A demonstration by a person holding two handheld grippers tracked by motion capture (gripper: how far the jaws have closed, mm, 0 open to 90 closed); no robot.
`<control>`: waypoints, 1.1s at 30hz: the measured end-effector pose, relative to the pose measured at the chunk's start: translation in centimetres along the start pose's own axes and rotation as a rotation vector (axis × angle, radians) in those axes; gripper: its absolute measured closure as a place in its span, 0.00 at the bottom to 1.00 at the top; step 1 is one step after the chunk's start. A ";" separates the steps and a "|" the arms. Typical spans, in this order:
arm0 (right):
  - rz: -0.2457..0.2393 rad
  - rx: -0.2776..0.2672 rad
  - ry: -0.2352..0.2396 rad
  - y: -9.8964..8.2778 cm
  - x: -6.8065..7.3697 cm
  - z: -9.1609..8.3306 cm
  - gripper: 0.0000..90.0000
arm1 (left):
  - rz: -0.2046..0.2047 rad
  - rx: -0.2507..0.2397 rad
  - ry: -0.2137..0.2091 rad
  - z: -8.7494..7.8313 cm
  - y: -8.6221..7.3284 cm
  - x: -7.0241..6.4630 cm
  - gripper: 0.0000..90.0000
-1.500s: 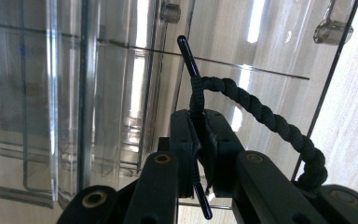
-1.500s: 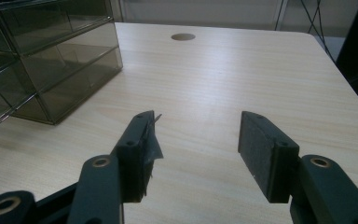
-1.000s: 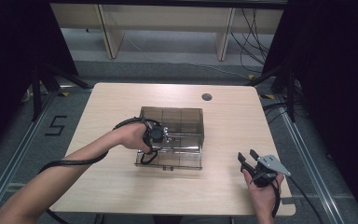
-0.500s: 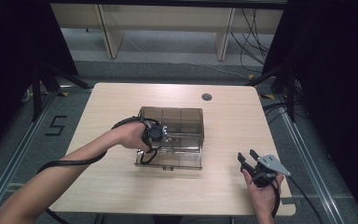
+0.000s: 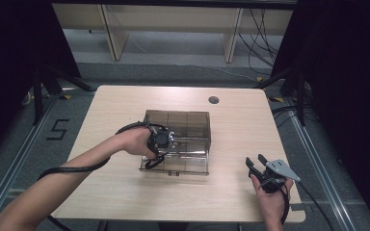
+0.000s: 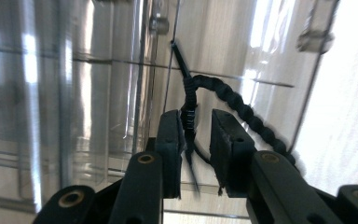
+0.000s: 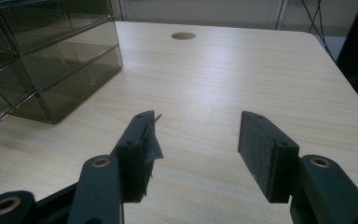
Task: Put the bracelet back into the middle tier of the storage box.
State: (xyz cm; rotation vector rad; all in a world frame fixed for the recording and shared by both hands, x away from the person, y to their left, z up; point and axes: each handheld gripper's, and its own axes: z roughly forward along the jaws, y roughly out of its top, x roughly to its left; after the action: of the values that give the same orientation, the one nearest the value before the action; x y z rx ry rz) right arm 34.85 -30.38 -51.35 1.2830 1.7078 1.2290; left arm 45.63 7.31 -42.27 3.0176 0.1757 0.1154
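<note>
A smoky clear plastic drawer box [image 5: 183,125] stands at the middle of the table. My left gripper [image 5: 166,139] is at its front face, held in from the left. In the left gripper view a black braided cord loop [image 6: 223,95] hangs from the clear drawer front [image 6: 98,93] and runs down between the jaws of the left gripper [image 6: 196,126]. The cord lies against one pad, and a narrow gap shows to the other. My right gripper [image 5: 255,162] hovers low over the table's front right, open and holding nothing. The box [image 7: 51,51] is to its left.
A round cable hole [image 5: 214,100] sits in the wooden tabletop [image 5: 111,110] behind the box, and shows again as the hole [image 7: 183,36] in the right gripper view. A scrap of torn tape sticks to one right pad [image 7: 150,140]. Dark curtains flank the table.
</note>
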 end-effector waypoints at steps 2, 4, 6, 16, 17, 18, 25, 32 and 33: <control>0.042 0.019 -0.017 0.0 0.4 -0.2 0.52 | -0.009 -0.015 -0.004 -0.5 -0.1 0.0 0.79; 0.042 0.020 -0.018 0.0 0.4 -0.2 0.52 | -0.006 -0.022 -0.007 -0.8 -0.2 -0.1 0.78; 0.043 0.020 -0.018 0.0 0.4 -0.2 0.52 | -0.005 -0.030 -0.006 -1.2 -0.4 -0.3 0.78; 0.022 0.008 -0.007 0.0 0.2 0.0 0.52 | -0.001 -0.055 -0.039 -2.0 -0.3 -1.7 0.78; 0.022 0.007 -0.007 0.0 0.2 0.0 0.52 | -0.004 -0.049 -0.040 -1.9 -0.2 -1.7 0.78; 0.022 0.007 -0.007 0.0 0.2 0.0 0.52 | -0.013 -0.038 -0.044 -1.9 -0.2 -1.7 0.78; 0.025 0.015 -0.017 0.0 0.2 0.0 0.52 | -0.037 0.012 -0.044 -1.0 0.1 -1.6 0.82; 0.026 0.014 -0.013 0.0 0.1 0.0 0.52 | -0.043 0.042 -0.037 -0.3 0.0 -1.5 0.89; 0.032 0.020 -0.012 0.0 0.2 -0.1 0.52 | -0.051 0.037 -0.041 -0.5 0.0 -1.4 0.89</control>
State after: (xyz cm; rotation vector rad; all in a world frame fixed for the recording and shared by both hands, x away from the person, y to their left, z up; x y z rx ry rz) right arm 34.74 -30.22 -51.34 1.3317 1.7008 1.2235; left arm 44.23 7.19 -41.89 3.0471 0.2542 0.0454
